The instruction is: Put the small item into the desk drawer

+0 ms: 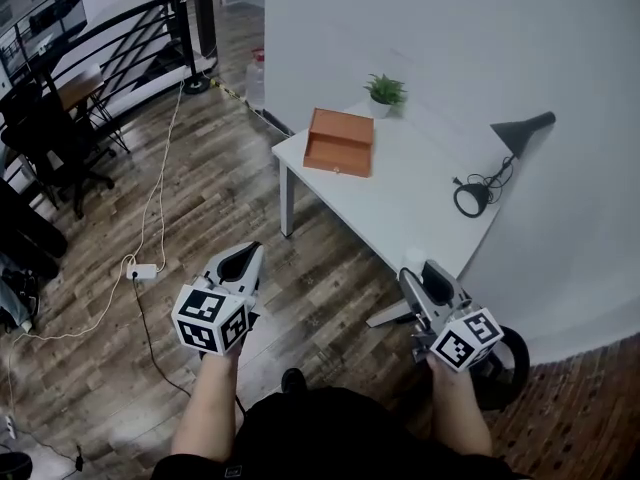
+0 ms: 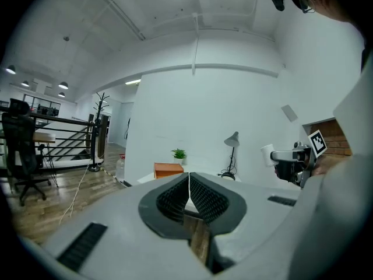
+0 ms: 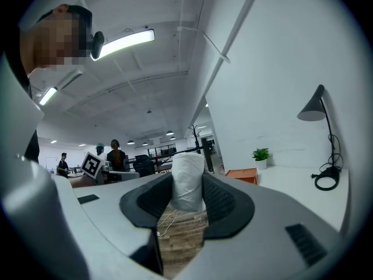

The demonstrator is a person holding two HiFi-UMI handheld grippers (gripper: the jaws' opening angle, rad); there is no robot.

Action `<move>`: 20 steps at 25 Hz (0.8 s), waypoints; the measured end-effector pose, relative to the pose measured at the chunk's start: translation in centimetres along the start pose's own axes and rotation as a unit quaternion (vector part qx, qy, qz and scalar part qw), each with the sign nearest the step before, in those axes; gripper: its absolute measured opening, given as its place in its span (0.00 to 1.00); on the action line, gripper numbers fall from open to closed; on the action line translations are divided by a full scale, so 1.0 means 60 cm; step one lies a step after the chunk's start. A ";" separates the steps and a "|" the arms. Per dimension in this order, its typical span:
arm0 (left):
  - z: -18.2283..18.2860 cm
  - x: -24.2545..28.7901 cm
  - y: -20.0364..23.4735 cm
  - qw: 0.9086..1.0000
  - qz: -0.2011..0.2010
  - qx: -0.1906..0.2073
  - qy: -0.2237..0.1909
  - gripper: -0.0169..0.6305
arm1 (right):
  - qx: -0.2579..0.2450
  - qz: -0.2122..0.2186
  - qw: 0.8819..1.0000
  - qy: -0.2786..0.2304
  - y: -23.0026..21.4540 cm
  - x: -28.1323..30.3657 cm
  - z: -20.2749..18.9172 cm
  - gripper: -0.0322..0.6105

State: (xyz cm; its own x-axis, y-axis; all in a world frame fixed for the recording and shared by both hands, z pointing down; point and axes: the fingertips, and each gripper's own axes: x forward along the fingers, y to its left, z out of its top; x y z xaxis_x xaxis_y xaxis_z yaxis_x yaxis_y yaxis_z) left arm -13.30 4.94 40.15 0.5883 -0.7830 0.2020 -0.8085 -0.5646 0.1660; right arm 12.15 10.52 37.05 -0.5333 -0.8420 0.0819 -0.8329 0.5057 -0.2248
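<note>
The small item is a white wrapped roll (image 3: 187, 179), standing upright between the pads of my right gripper (image 3: 187, 186), which is shut on it. In the head view that gripper (image 1: 414, 274) hovers at the near corner of the white desk (image 1: 420, 198), with the white roll (image 1: 413, 259) at its tip. An orange drawer box (image 1: 339, 141) sits on the desk's far left corner; it also shows as the orange box (image 3: 242, 173) ahead of the right jaws. My left gripper (image 1: 244, 259) is over the floor left of the desk, jaws shut and empty (image 2: 188, 182).
A potted plant (image 1: 385, 90) stands behind the orange box. A black desk lamp (image 1: 520, 133) with its cable stands at the desk's right side by the white wall. Cables and a power strip (image 1: 141, 271) lie on the wooden floor; a railing and chairs are far left.
</note>
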 end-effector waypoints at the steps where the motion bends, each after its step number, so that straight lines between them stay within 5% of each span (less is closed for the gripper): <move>1: 0.003 0.003 0.011 1.000 0.001 0.000 -0.001 0.05 | -0.001 0.002 1.000 0.000 0.000 0.012 0.002 0.30; 20: 0.024 0.093 0.118 1.000 0.018 -0.002 0.010 0.05 | 0.025 0.031 0.999 0.006 -0.062 0.175 -0.006 0.30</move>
State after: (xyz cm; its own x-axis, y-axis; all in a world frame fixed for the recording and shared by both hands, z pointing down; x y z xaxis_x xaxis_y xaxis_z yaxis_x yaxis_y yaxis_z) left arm -15.79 -3.79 41.07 0.5582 -0.7979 0.2273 -0.8297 -0.5342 0.1621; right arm 9.58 -0.16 39.08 -0.5862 -0.8065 0.0768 -0.7894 0.5473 -0.2780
